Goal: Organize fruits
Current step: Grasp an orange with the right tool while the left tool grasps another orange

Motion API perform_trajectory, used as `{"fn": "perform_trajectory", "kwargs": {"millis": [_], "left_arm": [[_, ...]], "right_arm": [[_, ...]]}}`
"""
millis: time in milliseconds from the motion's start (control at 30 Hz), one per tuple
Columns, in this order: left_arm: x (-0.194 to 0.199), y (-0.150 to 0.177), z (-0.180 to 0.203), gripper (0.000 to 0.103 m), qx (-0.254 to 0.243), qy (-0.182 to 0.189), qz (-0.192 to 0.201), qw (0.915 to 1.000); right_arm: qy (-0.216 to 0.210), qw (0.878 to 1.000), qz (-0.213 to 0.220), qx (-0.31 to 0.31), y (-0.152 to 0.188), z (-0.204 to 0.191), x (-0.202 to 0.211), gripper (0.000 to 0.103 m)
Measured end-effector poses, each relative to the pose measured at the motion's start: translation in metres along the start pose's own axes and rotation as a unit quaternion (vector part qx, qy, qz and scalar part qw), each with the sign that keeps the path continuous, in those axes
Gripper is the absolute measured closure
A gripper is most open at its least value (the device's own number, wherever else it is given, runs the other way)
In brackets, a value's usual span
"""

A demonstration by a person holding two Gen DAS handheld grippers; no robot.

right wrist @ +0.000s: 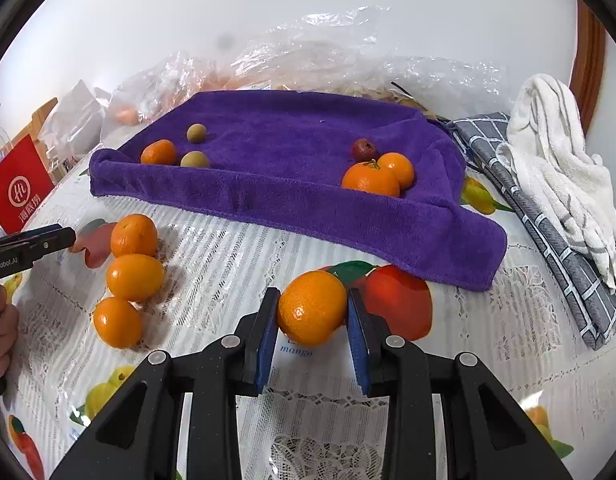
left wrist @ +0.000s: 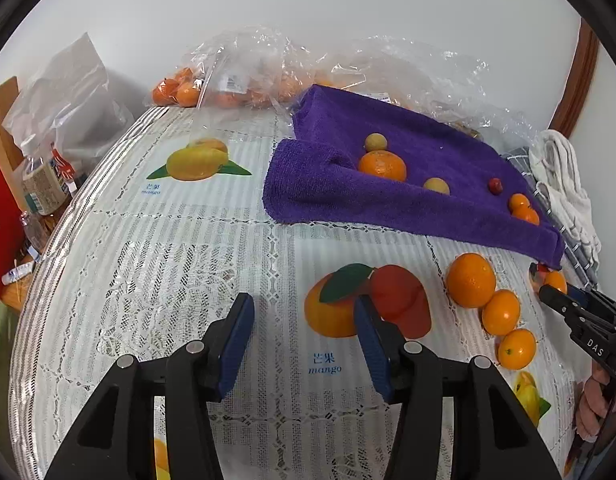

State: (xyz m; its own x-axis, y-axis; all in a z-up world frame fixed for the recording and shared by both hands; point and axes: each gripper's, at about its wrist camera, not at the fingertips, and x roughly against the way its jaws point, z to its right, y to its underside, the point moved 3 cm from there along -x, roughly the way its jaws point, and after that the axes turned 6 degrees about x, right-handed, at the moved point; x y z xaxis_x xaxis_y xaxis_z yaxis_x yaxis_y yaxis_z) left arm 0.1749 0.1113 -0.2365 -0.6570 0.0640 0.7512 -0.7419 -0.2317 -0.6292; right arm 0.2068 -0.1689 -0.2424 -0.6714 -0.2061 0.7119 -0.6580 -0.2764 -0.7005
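Left gripper [left wrist: 303,332]: jaws apart, empty, over tablecloth [left wrist: 195,256]. Row of three oranges [right wrist: 135,277] beside it. Right gripper [right wrist: 312,314] clamps orange [right wrist: 312,307] near purple towel [right wrist: 291,184]. Risk: round fruit slips, rolls into row.

A home dining corner, this: the worktop [left wrist: 211,248] wears a lace-pattern plastic cover printed with mangoes, clear shopping bags of oranges [left wrist: 243,76] slump against a plain white wall, folded kitchen cloths [right wrist: 556,184] sit alongside, and a wooden chair back [left wrist: 3,120] stands just beside.
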Motion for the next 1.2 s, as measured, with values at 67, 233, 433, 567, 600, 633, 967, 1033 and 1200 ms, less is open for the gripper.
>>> {"fn": "perform_trajectory", "kwargs": {"millis": [67, 233, 433, 567, 600, 633, 967, 1033, 1200], "left_arm": [[0.000, 0.000, -0.001, 0.054, 0.003, 0.004, 0.000, 1.0000], [0.002, -0.001, -0.009, 0.054, 0.024, 0.030, 0.002, 0.9993], [0.001, 0.000, -0.003, 0.054, 0.012, 0.012, 0.001, 0.9999], [0.002, 0.000, -0.005, 0.054, 0.015, 0.020, -0.001, 0.9997], [0.002, -0.001, -0.008, 0.054, 0.023, 0.028, -0.001, 0.9994], [0.003, -0.001, -0.010, 0.054, 0.031, 0.035, -0.001, 0.9989], [0.012, 0.003, 0.017, 0.055, -0.018, 0.030, 0.011, 0.9993], [0.017, 0.001, 0.031, 0.055, -0.015, 0.063, -0.004, 0.9979], [0.016, -0.012, 0.071, 0.054, -0.016, 0.109, -0.019, 0.9938]], "right_arm": [[0.002, 1.000, 0.001, -0.005, 0.000, 0.002, 0.001, 0.070], [0.008, 1.000, 0.009, -0.002, -0.001, -0.001, 0.004, 0.070], [-0.002, 1.000, -0.005, -0.007, -0.001, 0.000, -0.001, 0.070], [-0.013, 1.000, -0.003, -0.013, 0.000, 0.001, -0.001, 0.070], [-0.013, 1.000, -0.004, -0.014, 0.000, 0.002, -0.001, 0.070], [-0.011, 1.000, -0.003, -0.016, 0.000, 0.002, -0.001, 0.070], [-0.035, 0.998, 0.002, -0.048, 0.001, 0.017, 0.003, 0.071], [-0.039, 0.998, -0.002, -0.053, 0.002, 0.019, 0.001, 0.071], [-0.010, 0.999, 0.013, -0.045, 0.004, 0.022, 0.011, 0.071]]}}
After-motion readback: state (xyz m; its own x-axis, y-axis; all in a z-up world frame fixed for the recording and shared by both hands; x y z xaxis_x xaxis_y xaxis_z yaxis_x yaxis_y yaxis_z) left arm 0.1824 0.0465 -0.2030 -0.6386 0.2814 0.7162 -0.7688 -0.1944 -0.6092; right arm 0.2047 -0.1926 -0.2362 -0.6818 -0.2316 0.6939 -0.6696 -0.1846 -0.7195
